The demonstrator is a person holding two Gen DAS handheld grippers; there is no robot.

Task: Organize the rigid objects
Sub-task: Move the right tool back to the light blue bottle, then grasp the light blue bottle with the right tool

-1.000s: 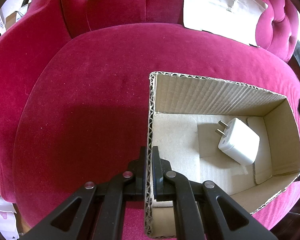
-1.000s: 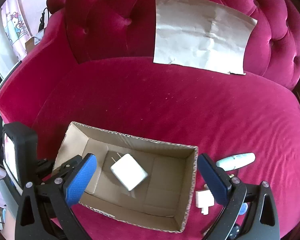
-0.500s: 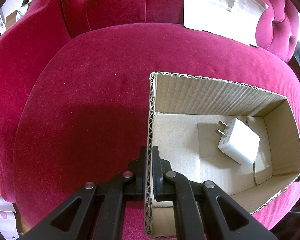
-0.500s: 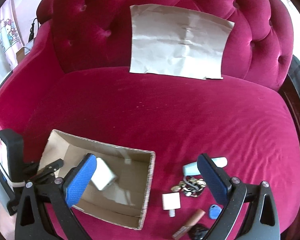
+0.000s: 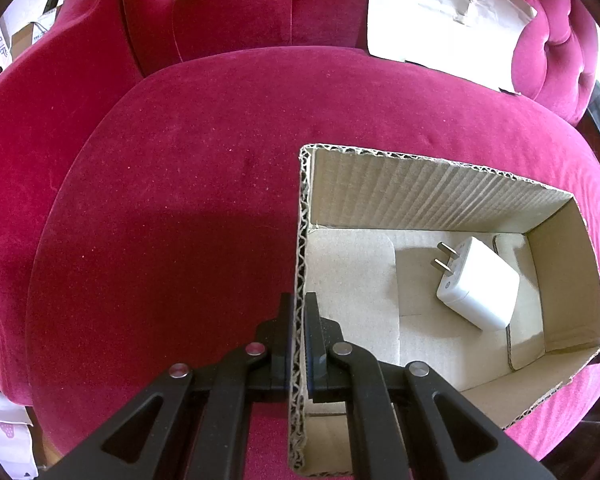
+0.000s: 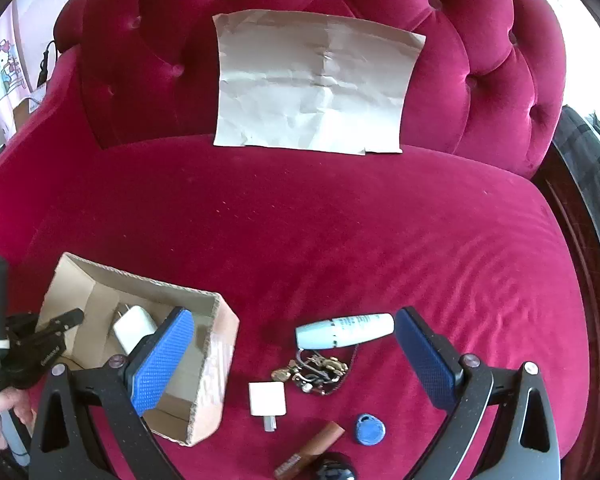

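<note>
An open cardboard box [image 5: 432,196] [image 6: 220,360] sits on the red sofa seat. A white charger [image 5: 478,290] [image 6: 134,328] lies inside it. My left gripper [image 5: 299,332] is shut on the box's left wall. My right gripper [image 6: 296,356] is open and empty, above loose items right of the box: a pale blue and white tube [image 6: 344,332], a bunch of keys [image 6: 312,370], a small white plug adapter [image 6: 267,400], a blue key fob [image 6: 370,429] and a brown tube [image 6: 310,450].
A creased sheet of paper [image 6: 316,80] [image 5: 448,16] leans on the tufted sofa back. A dark round object [image 6: 334,472] lies at the bottom edge. The sofa's dark wooden frame [image 6: 580,216] runs along the right.
My right gripper has swung right, from over the box to over the loose items. The left gripper and the box have stayed still.
</note>
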